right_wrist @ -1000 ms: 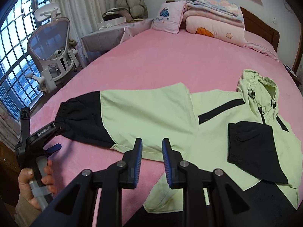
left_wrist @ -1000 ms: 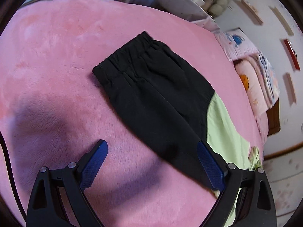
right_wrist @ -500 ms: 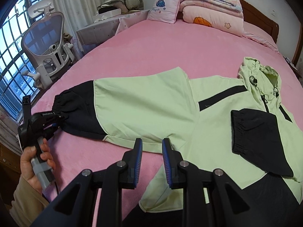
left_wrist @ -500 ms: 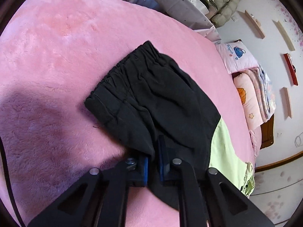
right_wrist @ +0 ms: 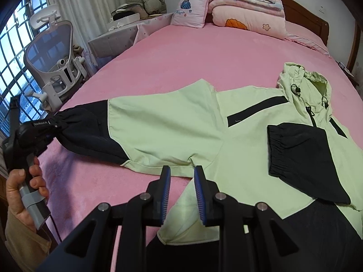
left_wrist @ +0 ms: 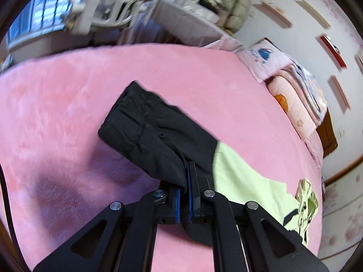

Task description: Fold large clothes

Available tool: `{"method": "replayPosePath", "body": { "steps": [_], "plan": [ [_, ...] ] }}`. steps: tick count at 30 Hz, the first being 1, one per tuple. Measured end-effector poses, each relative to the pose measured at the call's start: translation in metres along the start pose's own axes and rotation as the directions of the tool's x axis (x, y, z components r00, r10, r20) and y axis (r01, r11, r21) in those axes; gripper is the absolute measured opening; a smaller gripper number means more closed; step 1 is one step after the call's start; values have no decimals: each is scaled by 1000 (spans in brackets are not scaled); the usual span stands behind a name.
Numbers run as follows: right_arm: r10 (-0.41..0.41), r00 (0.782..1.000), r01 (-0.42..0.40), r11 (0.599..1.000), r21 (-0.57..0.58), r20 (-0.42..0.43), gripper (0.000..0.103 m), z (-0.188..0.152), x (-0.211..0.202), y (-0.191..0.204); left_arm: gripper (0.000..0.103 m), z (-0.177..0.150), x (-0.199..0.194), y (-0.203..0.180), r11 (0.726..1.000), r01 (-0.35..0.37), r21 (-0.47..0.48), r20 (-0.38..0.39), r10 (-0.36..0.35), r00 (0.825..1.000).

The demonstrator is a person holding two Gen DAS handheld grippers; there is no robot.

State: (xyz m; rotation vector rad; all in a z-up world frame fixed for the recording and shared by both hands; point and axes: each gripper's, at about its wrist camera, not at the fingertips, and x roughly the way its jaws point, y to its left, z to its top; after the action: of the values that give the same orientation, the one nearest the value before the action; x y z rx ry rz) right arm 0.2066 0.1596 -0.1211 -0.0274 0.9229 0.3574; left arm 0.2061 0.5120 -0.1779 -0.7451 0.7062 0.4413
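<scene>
Fingers (left_wrist: 192, 176) of the left gripper (left_wrist: 186, 181) pinch the black lower part of a jacket sleeve (left_wrist: 156, 136), their blue pads pressed together on the cloth with almost no gap between them. Seen from the right wrist, that same gripper (right_wrist: 48, 127) sits at 9 o'clock in a person's hand (right_wrist: 25, 190), the sleeve end raised off the pink bed (right_wrist: 204, 52). At 6 o'clock the right gripper (right_wrist: 181, 192) hovers over the jacket's lower edge, its fingers narrowly parted and holding nothing.

Judging by the layout, the step in hand is folding the second sleeve: the other sleeve (right_wrist: 301, 151) already lies folded across the chest at 3 o'clock. The next move likely calls for carrying the pinched cuff toward 3 o'clock, over the body, and laying it flat without dragging the shoulder out of line; the right gripper could pin the hem.

The jacket (right_wrist: 245, 140) lies face up across the middle of the bed, pale green with black sleeve ends, a black chest stripe and a black hem panel. Its hood (right_wrist: 304, 83) points toward 1 o'clock, drawcords showing. The outstretched sleeve runs toward 9 o'clock, slightly wrinkled.
</scene>
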Motion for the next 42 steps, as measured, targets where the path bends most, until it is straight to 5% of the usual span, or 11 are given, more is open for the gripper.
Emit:
{"method": "replayPosePath", "body": {
  "steps": [9, 16, 21, 25, 31, 34, 36, 38, 40, 42],
  "plan": [
    [-24, 998, 20, 997, 71, 56, 21, -4, -36, -46, 3, -17, -66, -122, 962, 124, 242, 19, -132, 991],
    [-112, 991, 95, 977, 193, 79, 21, -23, -67, -120, 3, -83, -92, -236, 861, 315, 399, -119, -293, 949],
    [-188, 981, 168, 945, 280, 43, 21, -47, -79, -182, 3, -155, -76, -292, 795, 382, 471, -250, -294, 922],
    [-221, 975, 212, 927, 310, -6, 21, -66, -81, -215, 3, -220, -46, -322, 750, 388, 536, -360, -213, 908],
    [-168, 984, 177, 916, 359, -54, 21, -86, -76, -245, 28, -270, -20, -332, 714, 407, 570, -487, -106, 867],
    [-102, 994, 110, 924, 368, -40, 21, -85, -74, -246, 53, -262, -35, -327, 721, 437, 538, -499, -145, 854],
    [-50, 998, 56, 927, 371, -26, 25, -80, -71, -244, 66, -246, -52, -316, 725, 451, 521, -480, -188, 857],
    [2, 1000, 0, 928, 374, -5, 40, -73, -69, -242, 72, -223, -73, -297, 722, 449, 526, -433, -228, 872],
    [40, 999, -41, 926, 376, 10, 52, -64, -64, -239, 79, -198, -88, -282, 729, 412, 547, -343, -254, 905],
    [68, 998, -64, 924, 376, 2, 53, -54, -53, -237, 85, -179, -99, -263, 754, 342, 561, -239, -248, 939]
  ]
}}
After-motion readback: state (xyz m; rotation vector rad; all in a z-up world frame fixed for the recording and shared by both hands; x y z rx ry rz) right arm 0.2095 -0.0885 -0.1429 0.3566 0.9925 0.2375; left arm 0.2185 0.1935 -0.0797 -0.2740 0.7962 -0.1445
